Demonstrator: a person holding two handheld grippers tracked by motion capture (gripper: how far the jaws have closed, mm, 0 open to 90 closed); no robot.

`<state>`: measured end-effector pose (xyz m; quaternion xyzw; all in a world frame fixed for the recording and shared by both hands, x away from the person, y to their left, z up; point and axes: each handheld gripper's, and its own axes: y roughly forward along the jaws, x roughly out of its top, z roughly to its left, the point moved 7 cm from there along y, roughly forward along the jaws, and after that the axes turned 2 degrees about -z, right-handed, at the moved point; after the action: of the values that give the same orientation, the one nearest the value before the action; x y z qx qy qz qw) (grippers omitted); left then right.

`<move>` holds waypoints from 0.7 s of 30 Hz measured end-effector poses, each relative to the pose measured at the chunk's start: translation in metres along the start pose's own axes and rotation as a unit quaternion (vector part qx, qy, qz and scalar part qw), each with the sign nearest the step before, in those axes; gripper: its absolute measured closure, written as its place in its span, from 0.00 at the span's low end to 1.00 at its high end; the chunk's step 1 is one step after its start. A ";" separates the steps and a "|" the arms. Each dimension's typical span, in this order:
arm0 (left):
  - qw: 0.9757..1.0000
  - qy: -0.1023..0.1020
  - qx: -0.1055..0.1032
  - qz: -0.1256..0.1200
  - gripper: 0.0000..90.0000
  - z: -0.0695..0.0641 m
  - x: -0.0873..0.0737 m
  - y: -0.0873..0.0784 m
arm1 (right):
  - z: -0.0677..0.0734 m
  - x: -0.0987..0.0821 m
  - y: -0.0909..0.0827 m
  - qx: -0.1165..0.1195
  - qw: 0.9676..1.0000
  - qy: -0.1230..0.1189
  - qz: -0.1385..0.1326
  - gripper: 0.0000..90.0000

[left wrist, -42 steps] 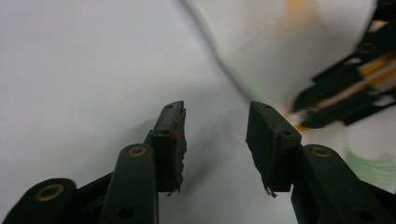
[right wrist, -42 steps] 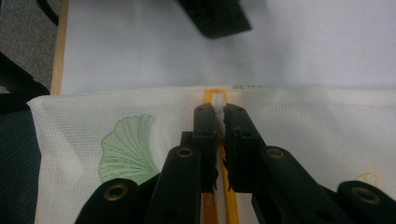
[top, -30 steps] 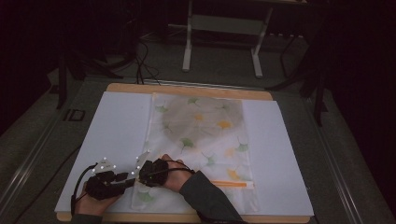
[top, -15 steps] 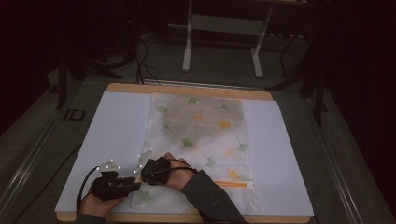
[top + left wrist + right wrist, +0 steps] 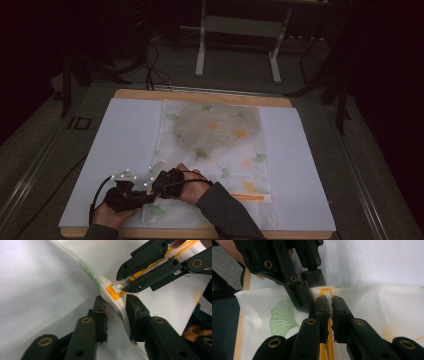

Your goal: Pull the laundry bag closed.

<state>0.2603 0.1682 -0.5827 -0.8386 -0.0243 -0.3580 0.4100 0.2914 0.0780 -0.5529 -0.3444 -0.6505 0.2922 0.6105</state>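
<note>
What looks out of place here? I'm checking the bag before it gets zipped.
The mesh bag lies flat except its near-left corner, pinched into a raised fold by the left gripper. The right gripper grips the orange zipper there.

A dim lab or recording room, arranged for tabletop work
A wooden table (image 5: 200, 94) covered with white sheeting (image 5: 120, 145) was lit while the surroundings were left dark; grey carpeted floor (image 5: 235, 65), loose black cables (image 5: 152, 60) and a white metal stand frame (image 5: 240, 30) were seen beyond it
</note>
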 end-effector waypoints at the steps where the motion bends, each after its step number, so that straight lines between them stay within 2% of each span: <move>1: 1.000 -0.001 -0.002 0.001 0.84 0.000 0.000 0.000 | 0.000 0.000 0.000 0.000 1.000 0.000 0.000 0.94; 7: 1.000 -0.004 -0.009 0.010 0.92 -0.001 -0.002 0.003 | 0.000 -0.005 0.001 0.003 1.000 0.003 0.000 0.94; 14: 1.000 -0.008 -0.016 0.012 0.85 -0.001 -0.002 0.005 | 0.002 -0.001 -0.002 0.002 1.000 -0.006 -0.005 0.94; 17: 1.000 -0.008 -0.018 0.015 0.86 -0.001 -0.001 0.006 | 0.003 0.001 -0.003 0.002 1.000 -0.009 -0.006 0.94; 21: 1.000 -0.008 -0.020 0.019 0.94 -0.002 -0.002 0.007 | 0.003 0.000 -0.002 0.002 1.000 -0.008 -0.005 0.94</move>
<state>0.2602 0.1629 -0.5874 -0.8500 -0.0042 -0.3434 0.3996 0.2886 0.0765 -0.5513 -0.3377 -0.6564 0.2936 0.6074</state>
